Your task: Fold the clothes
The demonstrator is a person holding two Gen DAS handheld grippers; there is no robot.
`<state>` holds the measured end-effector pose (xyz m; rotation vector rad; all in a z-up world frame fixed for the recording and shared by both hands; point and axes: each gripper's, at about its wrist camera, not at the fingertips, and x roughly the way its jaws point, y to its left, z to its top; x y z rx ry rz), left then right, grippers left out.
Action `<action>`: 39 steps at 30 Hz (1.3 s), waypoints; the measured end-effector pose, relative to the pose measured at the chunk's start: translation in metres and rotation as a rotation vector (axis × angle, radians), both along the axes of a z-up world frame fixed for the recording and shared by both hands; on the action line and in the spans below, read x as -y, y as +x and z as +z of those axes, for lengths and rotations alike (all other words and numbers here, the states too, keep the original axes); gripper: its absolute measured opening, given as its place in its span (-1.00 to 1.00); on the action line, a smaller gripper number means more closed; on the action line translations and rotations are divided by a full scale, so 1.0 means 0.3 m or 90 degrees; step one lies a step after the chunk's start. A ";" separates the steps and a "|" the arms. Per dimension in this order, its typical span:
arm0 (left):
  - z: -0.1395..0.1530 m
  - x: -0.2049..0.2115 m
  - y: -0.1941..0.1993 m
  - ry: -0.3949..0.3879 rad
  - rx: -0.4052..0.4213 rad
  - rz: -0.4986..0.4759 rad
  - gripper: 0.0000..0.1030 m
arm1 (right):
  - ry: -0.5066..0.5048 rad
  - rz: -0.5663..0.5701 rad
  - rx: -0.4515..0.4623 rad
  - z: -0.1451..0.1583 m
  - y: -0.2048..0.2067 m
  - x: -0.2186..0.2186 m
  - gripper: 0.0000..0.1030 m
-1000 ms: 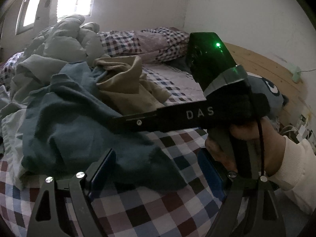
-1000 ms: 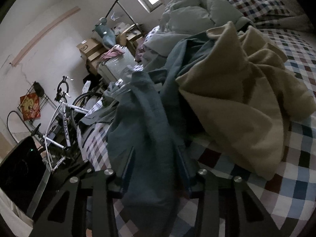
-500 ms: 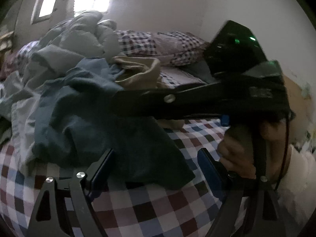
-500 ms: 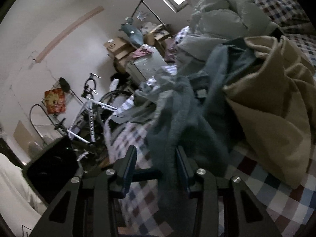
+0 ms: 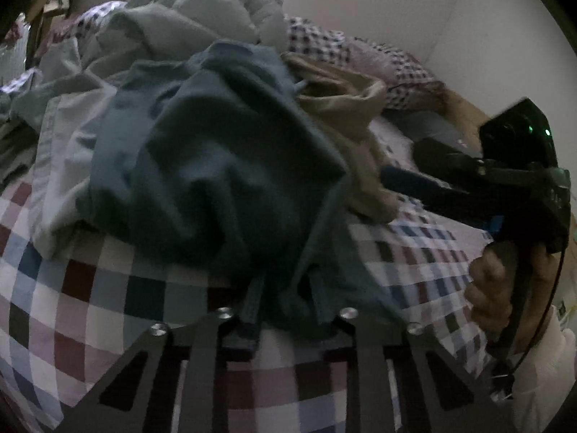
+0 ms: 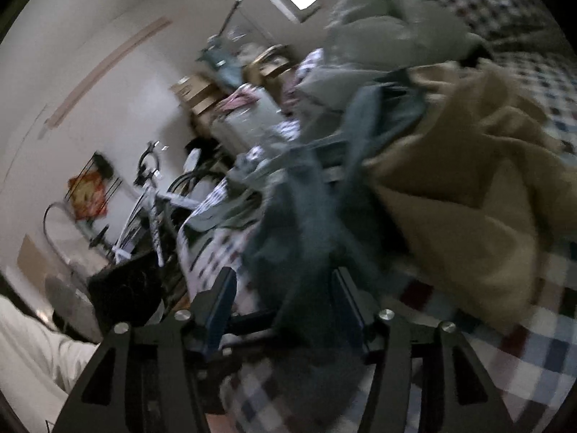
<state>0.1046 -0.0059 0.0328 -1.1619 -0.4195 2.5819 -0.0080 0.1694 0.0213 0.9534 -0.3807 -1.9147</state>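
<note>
The left gripper (image 5: 285, 299), spread wide a second ago, has now pinched the near edge of the blue-grey garment (image 5: 216, 151), heaped at twelve o'clock on the checked bedsheet (image 5: 90, 288). The right gripper (image 6: 285, 310) has let go, its fingers standing apart around the cloth. A handover, I'd say; spreading flat comes next.

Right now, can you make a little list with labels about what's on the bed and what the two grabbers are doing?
place: a bed with a checked sheet
main garment: blue-grey shirt, crumpled
beside it: tan garment, also crumpled
behind them: pale grey duvet, heaped
left gripper: shut on a bottom fold of the blue-grey shirt
right gripper: fingers apart, blue-grey cloth between them
room side: bicycle and cardboard boxes
folding: not started
</note>
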 end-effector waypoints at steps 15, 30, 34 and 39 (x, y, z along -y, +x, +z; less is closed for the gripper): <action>-0.013 0.019 -0.013 0.013 0.005 -0.004 -0.61 | 0.067 0.094 -0.009 -0.062 0.036 0.028 0.05; -0.019 0.059 -0.001 0.024 0.012 -0.009 -0.84 | 0.091 0.075 0.013 -0.155 -0.025 0.099 -0.29; -0.023 0.073 -0.005 0.031 0.018 -0.014 -0.84 | 0.081 0.075 0.016 -0.151 -0.035 0.099 -0.26; -0.024 0.078 -0.006 0.028 0.020 -0.023 -0.84 | 0.087 0.087 0.013 -0.152 -0.037 0.133 -0.26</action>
